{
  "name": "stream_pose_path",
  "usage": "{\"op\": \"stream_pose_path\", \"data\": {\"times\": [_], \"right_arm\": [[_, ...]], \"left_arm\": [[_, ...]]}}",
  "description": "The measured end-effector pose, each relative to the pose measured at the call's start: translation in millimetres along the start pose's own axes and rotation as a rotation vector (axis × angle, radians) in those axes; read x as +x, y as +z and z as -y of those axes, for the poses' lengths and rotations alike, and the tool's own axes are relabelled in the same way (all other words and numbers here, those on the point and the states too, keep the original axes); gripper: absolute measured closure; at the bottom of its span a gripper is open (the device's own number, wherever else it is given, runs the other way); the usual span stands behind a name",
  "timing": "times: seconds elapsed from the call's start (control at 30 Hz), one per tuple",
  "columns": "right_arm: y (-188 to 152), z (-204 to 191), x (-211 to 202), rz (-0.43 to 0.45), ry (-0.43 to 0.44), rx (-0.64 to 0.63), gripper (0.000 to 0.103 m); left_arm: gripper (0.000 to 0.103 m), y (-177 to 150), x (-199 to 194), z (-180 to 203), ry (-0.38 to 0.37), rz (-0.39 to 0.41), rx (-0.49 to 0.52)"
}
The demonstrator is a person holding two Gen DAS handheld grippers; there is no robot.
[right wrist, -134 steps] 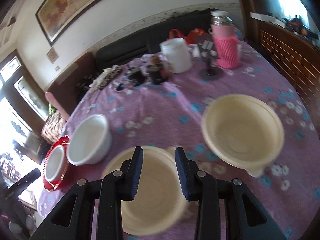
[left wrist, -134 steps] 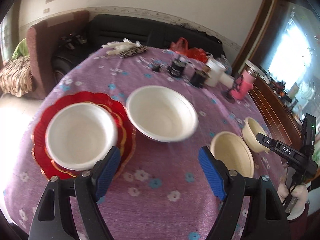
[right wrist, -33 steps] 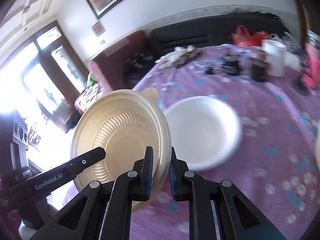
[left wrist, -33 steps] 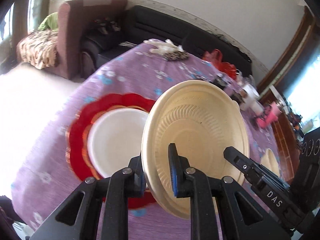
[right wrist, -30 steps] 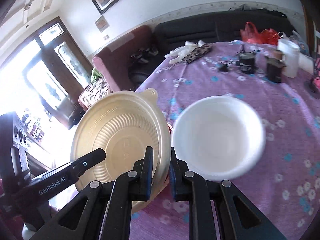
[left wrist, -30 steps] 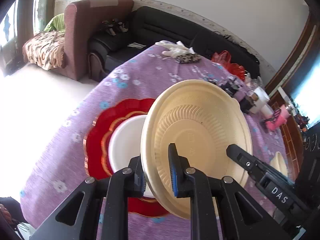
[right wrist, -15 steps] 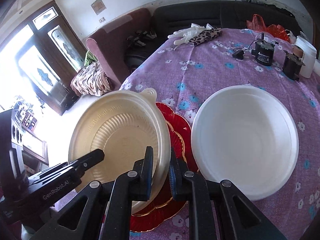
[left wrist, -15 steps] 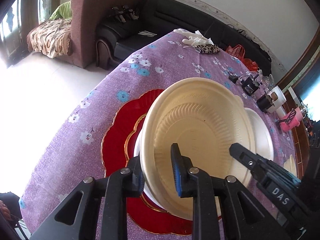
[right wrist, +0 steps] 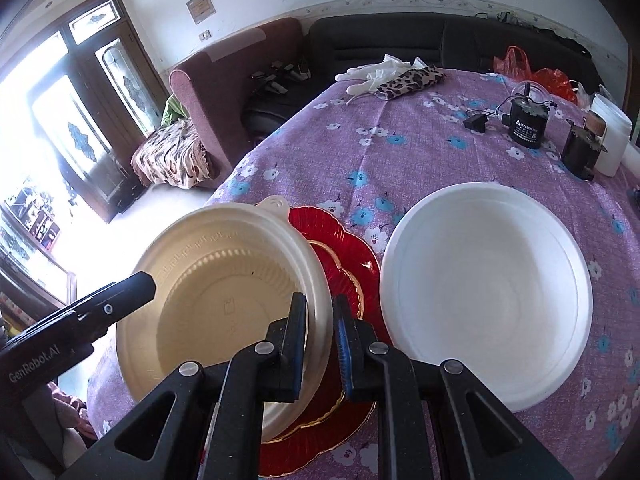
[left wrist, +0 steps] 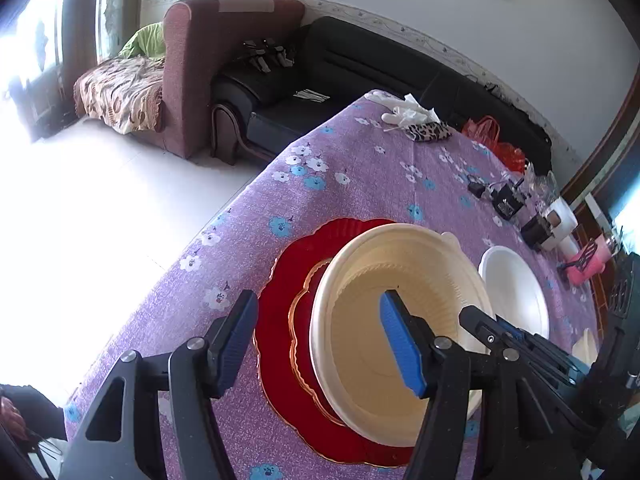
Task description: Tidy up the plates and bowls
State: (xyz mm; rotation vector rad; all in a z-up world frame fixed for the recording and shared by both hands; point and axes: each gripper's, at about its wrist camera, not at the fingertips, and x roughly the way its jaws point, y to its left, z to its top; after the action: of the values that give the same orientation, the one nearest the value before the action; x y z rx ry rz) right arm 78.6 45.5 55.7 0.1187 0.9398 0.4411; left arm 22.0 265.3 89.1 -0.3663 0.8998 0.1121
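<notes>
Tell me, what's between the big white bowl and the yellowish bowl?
In the right wrist view, the red plate shows between the white bowl and the cream bowl, along with the right gripper shut on the cream bowl's rim.

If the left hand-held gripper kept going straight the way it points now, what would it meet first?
Most likely the cream bowl: the left hand-held gripper has just been opening, and its jaws straddle the bowl's near rim over the red plate. Depth is hard to judge.

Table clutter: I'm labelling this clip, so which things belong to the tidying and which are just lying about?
Job:
cream bowl
red plate
white bowl

Lying about:
gloves
leopard-print cloth
black motor
white jar
</notes>
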Motion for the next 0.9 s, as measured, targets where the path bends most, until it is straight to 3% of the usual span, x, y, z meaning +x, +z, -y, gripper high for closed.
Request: {"op": "stream_pose_path", "data": {"times": [0.37,0.53,0.67,0.9], "right_arm": [[2.1,24.9,-51.7,0.126,0.049,0.074,0.08],[-3.8,77.2,-84.1,0.197,-0.057,0.138,0.067],[-10.7,129.5,-84.3,0.165,-0.17,0.224,0.067],[-18.1,150.4,-44.6,0.055,-0.184,0.299,0.067]], "left_arm": [[0.028,-17.3,-38.3,5.4,-0.043,0.083,-0.024],[0.023,-29.8,-49.0,18.1,-0.046,0.115,0.012],[0.023,-33.5,-47.9,27.1,-0.072,0.104,0.029],[0.023,-38.7,-48.9,41.4,-0.078,0.096,0.064]]}}
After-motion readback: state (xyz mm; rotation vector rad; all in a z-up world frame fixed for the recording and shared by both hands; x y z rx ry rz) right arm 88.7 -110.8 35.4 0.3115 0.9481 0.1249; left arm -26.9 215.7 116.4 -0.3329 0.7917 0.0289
